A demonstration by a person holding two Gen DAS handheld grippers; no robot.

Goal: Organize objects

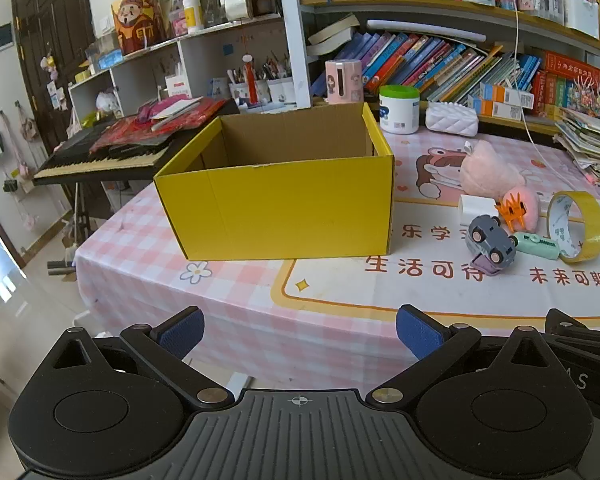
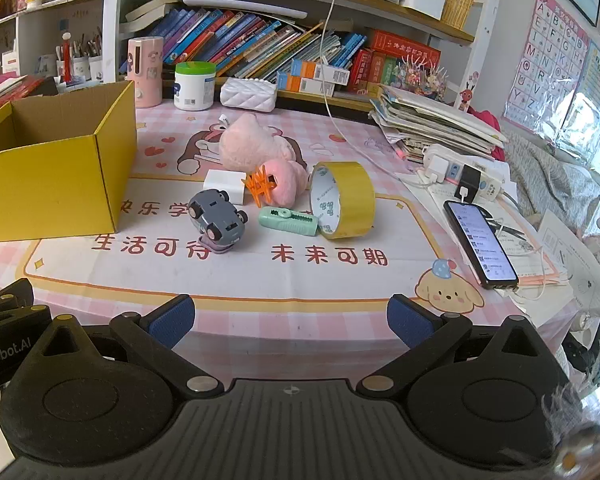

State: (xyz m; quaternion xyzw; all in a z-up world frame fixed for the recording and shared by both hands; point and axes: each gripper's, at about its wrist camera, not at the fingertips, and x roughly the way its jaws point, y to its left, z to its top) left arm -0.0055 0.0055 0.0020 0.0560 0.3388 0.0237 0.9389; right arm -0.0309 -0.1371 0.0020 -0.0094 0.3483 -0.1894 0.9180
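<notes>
Nearest to me, my left gripper [image 1: 300,334] hangs at the table's front edge, its ribbed blue pads spread wide with nothing between them. At its 12 o'clock sits the yellow cardboard box [image 1: 276,208], open-topped, plain brown card inside, matte yellow outside, standing on the pink checked tablecloth [image 1: 148,240]. At 10 o'clock beyond the box I see a black keyboard [image 1: 96,160] heaped with red papers.

My right gripper [image 2: 290,318] is likewise spread and holds nothing. From its 11 o'clock towards 1 o'clock the loose things cluster: a grey toy car [image 2: 217,218] tipped over on a lilac base, a white block [image 2: 225,186] just behind it, an orange plastic claw clip [image 2: 260,187] against the fuzzy pink plush [image 2: 260,156], a smooth mint-green oblong gadget [image 2: 288,220], and a glossy yellow tape roll [image 2: 342,205] standing on edge, touching the gadget. Nothing stands between my pads and that cluster. At 2 o'clock a lit phone [image 2: 480,246] lies propped on papers, with a power strip [image 2: 464,172] behind it.
</notes>
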